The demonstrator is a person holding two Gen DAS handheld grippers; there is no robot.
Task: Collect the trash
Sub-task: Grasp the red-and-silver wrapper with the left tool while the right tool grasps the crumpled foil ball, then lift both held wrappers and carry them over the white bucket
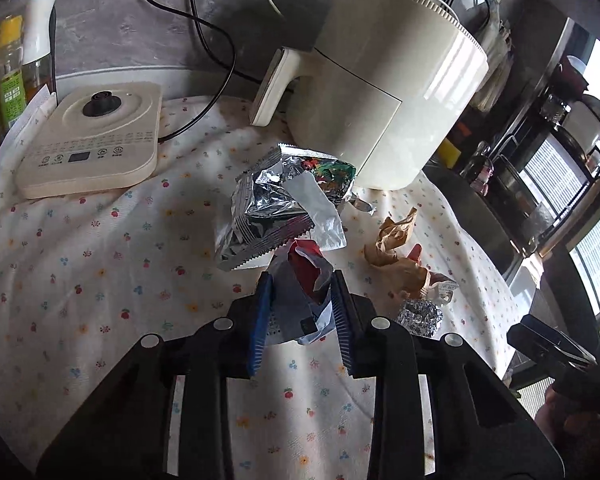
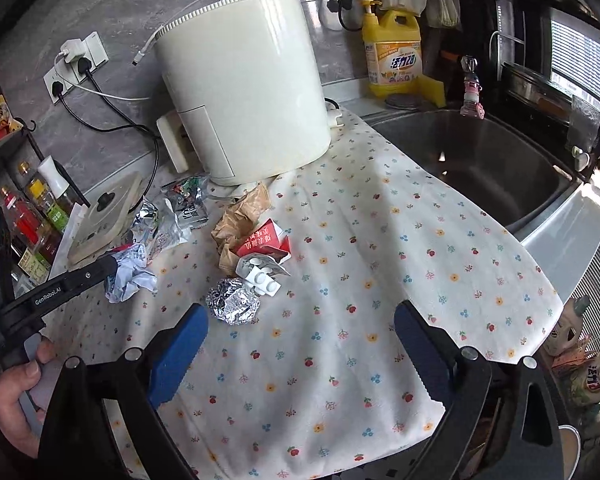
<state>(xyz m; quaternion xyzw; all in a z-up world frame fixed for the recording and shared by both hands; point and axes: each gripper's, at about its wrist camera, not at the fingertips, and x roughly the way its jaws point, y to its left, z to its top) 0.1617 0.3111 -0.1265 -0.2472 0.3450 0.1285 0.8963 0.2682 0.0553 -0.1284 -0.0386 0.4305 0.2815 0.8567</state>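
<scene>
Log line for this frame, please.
task: collect trash | left gripper: fingers shut on crumpled wrapper | right gripper: open, empty, near foil ball | tablecloth: trash remains

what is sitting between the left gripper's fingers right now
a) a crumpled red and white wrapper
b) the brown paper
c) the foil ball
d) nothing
a: the left gripper has its blue pads against a crumpled red and white wrapper, while the foil ball and brown paper lie apart on the floral cloth.
</scene>
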